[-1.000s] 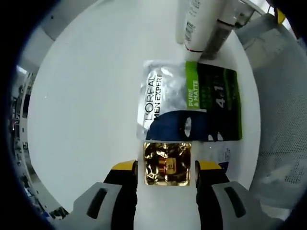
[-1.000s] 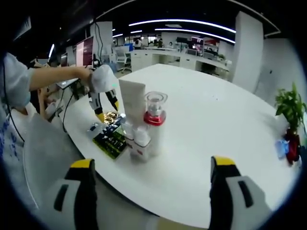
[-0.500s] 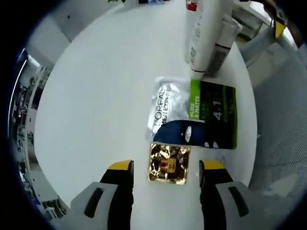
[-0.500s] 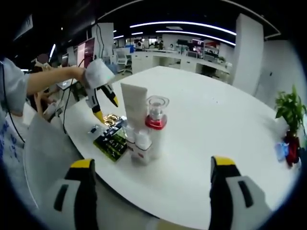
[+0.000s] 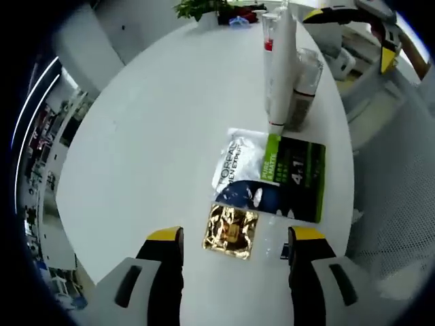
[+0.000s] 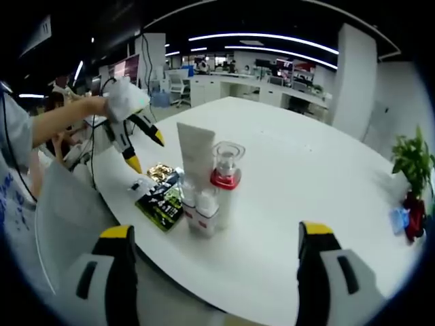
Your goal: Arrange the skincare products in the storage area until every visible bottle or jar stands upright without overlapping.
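Note:
On the round white table (image 5: 149, 136) lies a gold foil sachet (image 5: 231, 231), below and between the jaws of my open left gripper (image 5: 236, 235), which hangs above it. A silver, green and black sachet (image 5: 272, 173) lies flat just beyond. Behind it stand a white tube (image 5: 280, 68), a red-collared pump bottle (image 5: 269, 41) and a small clear-capped bottle (image 5: 303, 80), close together. In the right gripper view the same cluster (image 6: 204, 183) stands upright, with the sachets (image 6: 162, 197) on its left. My right gripper (image 6: 217, 234) is open and well short of the cluster. A hand holds the left gripper (image 6: 145, 152) over the gold sachet (image 6: 160, 172).
A potted plant (image 6: 411, 159) and a small blue object (image 6: 399, 216) sit at the table's far side. The person's sleeve and arm (image 6: 47, 122) reach in from the left. Office desks and monitors stand behind. Grey floor (image 5: 401, 170) lies past the near table edge.
The left gripper has lifted up and back from the gold sachet, its jaws wider apart; the sachet stays flat on the table. The right gripper has held still.

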The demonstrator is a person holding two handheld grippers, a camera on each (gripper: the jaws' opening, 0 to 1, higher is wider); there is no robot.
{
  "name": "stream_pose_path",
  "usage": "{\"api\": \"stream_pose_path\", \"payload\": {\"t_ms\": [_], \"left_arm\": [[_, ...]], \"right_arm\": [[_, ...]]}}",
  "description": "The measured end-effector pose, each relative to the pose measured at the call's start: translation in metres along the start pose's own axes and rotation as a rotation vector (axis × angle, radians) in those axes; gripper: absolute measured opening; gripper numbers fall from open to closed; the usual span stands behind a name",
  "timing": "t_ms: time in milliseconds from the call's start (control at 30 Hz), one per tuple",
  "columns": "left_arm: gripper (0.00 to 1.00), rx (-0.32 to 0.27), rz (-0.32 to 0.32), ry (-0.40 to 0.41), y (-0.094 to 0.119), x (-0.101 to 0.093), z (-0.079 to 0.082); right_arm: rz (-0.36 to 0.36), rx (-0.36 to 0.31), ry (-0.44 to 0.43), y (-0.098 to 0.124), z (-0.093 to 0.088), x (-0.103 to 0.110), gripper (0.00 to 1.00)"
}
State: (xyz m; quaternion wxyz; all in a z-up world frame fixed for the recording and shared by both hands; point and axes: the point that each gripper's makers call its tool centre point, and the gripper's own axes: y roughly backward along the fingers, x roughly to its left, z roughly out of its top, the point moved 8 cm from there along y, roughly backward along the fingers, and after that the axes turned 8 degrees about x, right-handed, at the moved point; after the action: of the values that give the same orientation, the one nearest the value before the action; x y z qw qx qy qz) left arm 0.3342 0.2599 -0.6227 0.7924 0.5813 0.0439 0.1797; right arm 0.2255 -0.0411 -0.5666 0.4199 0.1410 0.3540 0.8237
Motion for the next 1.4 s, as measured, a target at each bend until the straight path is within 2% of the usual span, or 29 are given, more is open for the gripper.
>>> {"api": "stream_pose_path", "payload": {"t_ms": [233, 433, 567, 767, 1400], "left_arm": [[0.66, -0.09, 0.037, 0.024, 0.018, -0.012, -0.001], [0.73, -0.133, 0.06, 0.04, 0.029, -0.018, -0.002], [0.76, -0.163, 0.071, 0.081, 0.035, -0.023, -0.005], [0.8, -0.205, 0.08, 0.128, 0.043, -0.043, -0.006], [0.92, -0.337, 0.131, 0.269, 0.062, -0.057, -0.032]], "right_arm": [[0.011, -0.003, 0.004, 0.001, 0.0, 0.003, 1.0], [0.004, 0.004, 0.02, 0.002, 0.001, 0.003, 1.0], [0.006, 0.005, 0.024, 0.003, 0.002, 0.003, 1.0], [0.008, 0.01, 0.028, 0.003, 0.002, 0.004, 1.0], [0.013, 0.016, 0.038, 0.002, 0.004, 0.006, 1.0]]}}
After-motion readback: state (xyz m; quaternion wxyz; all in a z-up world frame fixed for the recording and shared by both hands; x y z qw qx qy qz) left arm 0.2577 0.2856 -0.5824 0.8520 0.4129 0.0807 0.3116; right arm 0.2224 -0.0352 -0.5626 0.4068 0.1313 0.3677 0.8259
